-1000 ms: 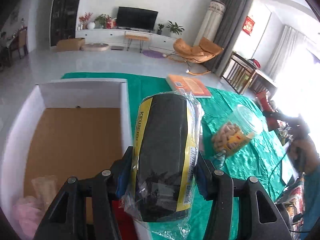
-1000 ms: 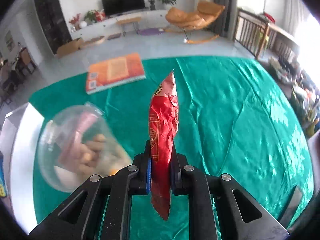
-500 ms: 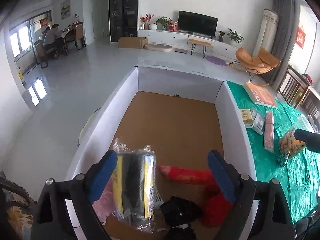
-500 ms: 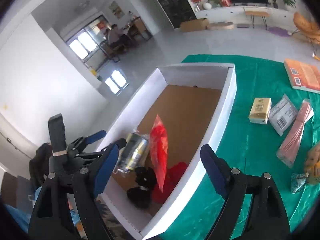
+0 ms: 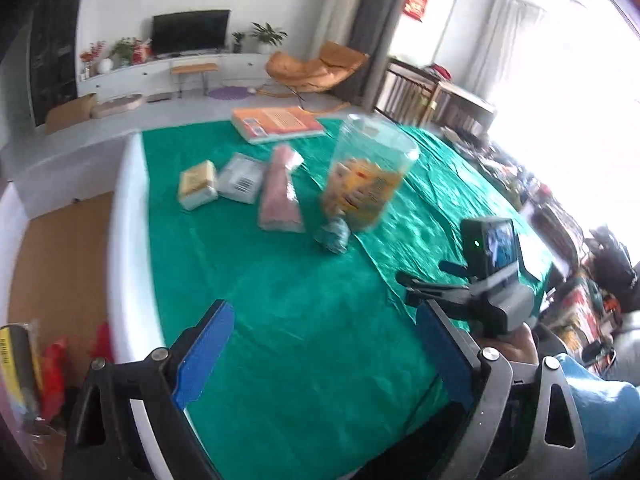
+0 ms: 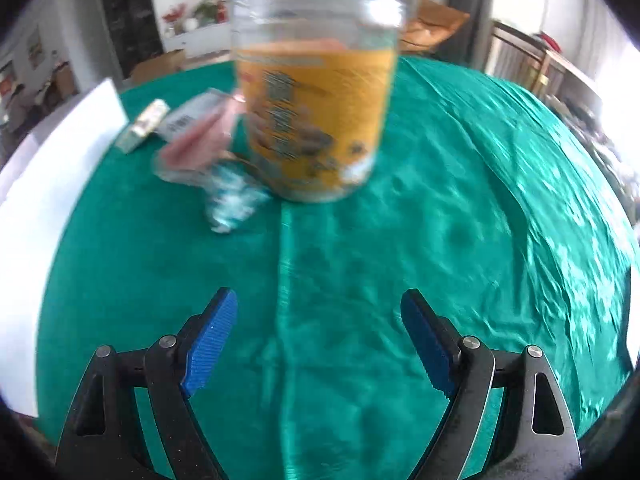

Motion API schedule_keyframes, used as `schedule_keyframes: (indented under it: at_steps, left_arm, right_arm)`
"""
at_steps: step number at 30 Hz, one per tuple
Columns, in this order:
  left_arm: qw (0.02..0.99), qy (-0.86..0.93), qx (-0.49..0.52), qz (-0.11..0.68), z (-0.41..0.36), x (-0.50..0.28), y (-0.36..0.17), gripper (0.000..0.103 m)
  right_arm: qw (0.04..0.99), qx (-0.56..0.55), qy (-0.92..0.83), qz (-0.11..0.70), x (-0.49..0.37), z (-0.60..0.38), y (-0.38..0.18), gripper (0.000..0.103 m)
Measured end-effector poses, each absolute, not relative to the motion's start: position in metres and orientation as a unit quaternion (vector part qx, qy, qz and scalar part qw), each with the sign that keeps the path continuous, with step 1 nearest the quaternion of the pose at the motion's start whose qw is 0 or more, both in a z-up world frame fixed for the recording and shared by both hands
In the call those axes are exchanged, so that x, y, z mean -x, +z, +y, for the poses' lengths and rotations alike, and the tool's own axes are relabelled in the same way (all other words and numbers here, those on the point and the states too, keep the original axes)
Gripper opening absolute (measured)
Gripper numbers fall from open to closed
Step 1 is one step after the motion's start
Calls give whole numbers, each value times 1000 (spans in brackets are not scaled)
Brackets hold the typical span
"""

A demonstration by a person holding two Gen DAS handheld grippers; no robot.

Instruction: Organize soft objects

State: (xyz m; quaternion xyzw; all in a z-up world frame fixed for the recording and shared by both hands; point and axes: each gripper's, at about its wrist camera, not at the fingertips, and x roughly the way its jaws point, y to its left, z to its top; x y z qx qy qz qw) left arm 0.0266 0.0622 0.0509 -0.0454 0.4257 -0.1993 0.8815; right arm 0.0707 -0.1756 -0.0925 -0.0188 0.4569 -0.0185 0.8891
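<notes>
While angled down over the green cloth (image 6: 320, 280), both grippers: left gripper (image 5: 324, 344), right gripper (image 6: 318, 332), spread, empty

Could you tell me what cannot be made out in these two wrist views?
- Clear snack jar, right wrist view: motion blur makes its yellow label unreadable.
- Small teal wrapper, right wrist view: smeared, so its kind is unclear.
- Black-and-yellow pack in the white box, left wrist view: cut off by the left edge.
- Grey packet, left wrist view: its print is too small to read.
- Right tool, left wrist view: its fingertips hide behind the left tool.
</notes>
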Motion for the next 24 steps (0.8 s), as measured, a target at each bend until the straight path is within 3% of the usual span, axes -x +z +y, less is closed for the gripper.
schedule_keyframes:
  at_steps: [4, 10, 14, 16, 24]
  left_arm:
    - [876, -157, 7, 456, 20, -56, -6, 92]
    - [876, -46, 20, 479, 50, -103, -64, 92]
    - [880, -9, 6, 474, 61, -125, -79, 92]
    - [888, -4, -10, 460, 62, -128, -83, 103]
    - [887, -9, 3, 462, 67, -130, -85, 103]
  right_arm:
    - [893, -7, -41, 448, -69, -196, -101, 86]
    - [889, 6, -47, 455, -73, -193, -110, 86]
    - [890, -3, -46, 453, -79, -190, -110, 88]
    - [891, -3, -48, 451, -81, -191, -111, 88]
    - [893, -3, -50, 446, -80, -187, -112, 91]
